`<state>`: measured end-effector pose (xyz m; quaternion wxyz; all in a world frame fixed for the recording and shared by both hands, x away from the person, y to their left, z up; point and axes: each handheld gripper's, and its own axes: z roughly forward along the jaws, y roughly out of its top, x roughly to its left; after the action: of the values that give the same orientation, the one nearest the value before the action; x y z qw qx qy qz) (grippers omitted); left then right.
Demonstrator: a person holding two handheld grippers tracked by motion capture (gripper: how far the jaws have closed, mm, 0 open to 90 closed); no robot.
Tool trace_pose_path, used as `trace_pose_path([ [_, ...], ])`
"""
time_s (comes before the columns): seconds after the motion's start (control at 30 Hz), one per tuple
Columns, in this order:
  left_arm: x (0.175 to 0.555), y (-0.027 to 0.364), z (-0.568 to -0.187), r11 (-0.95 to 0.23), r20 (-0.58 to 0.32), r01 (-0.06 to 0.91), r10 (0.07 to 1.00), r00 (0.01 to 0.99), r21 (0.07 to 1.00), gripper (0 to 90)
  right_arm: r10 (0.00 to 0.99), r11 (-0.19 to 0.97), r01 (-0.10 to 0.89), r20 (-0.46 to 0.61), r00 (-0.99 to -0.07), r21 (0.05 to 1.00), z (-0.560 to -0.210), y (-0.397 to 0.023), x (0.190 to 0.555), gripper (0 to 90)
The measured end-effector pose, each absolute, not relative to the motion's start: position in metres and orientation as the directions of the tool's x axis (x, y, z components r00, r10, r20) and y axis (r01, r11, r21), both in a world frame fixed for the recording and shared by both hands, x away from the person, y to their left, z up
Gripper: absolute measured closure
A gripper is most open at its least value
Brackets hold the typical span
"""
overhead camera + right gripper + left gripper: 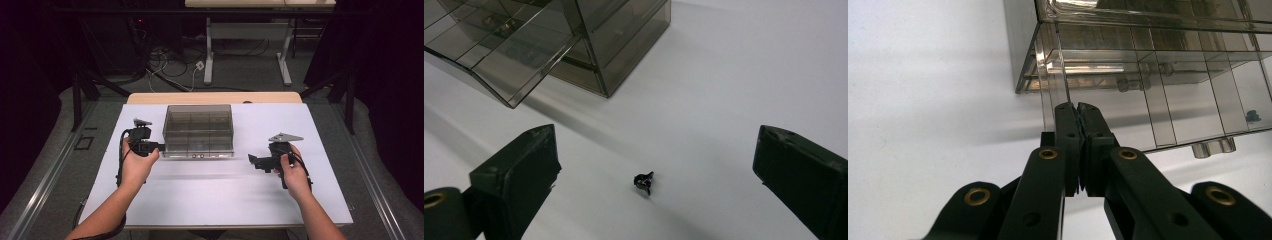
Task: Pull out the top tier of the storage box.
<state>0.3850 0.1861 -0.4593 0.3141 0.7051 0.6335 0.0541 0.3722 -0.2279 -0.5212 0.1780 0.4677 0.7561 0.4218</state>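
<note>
The left tongs (1075, 107) are pressed together on the thin clear edge of a smoky transparent compartment box (198, 129), at its near left corner; from the left gripper view this looks like the hinged lid (1053, 85) being held by its edge, and the right gripper view shows that panel tilted up and away from the box body. The right tongs (656, 165) are spread wide apart and hang just above a tiny black part (643, 182) that lies alone on the white table (215, 195), to the right of the box and clear of it. The step in hand appears to be holding the box open with the left hand (136, 160) while the right hand (292, 172) lines up to pick up the small part. The next move probably calls for lowering the open tongs squarely around the part and closing gently, since it is very small and could slip or flick away; then it would need carrying over the raised lid into one of the compartments. The table surface is plain white with a pale wooden strip along its far edge. Beyond it the room is dark, with grey floor, loose cables, black frame legs and a white table base.
</note>
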Motion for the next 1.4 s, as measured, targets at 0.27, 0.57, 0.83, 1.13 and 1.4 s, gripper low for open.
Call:
trace_pose_path([
  [0.27,0.385,0.187,-0.460,0.006,-0.330,0.860,0.925,0.189,0.510,88.7,0.855,0.207,0.558,0.128,-0.502,0.804,-0.521,-0.228,0.372,4.0],
  [0.57,0.384,0.192,-0.460,0.029,-0.370,0.853,0.908,0.195,0.521,88.1,0.856,0.207,0.559,0.128,-0.501,0.803,-0.521,-0.228,0.372,4.4],
  [0.83,0.384,0.197,-0.455,0.022,-0.371,0.834,0.902,0.221,0.551,83.3,0.856,0.214,0.557,0.121,-0.503,0.803,-0.522,-0.228,0.373,5.2],
  [1.13,0.381,0.202,-0.452,0.022,-0.377,0.815,0.894,0.243,0.579,77.4,0.856,0.215,0.557,0.120,-0.503,0.802,-0.522,-0.228,0.373,5.2],
  [1.4,0.379,0.209,-0.450,0.035,-0.361,0.777,0.898,0.252,0.629,72.3,0.855,0.216,0.556,0.119,-0.504,0.802,-0.522,-0.228,0.373,5.2],
])
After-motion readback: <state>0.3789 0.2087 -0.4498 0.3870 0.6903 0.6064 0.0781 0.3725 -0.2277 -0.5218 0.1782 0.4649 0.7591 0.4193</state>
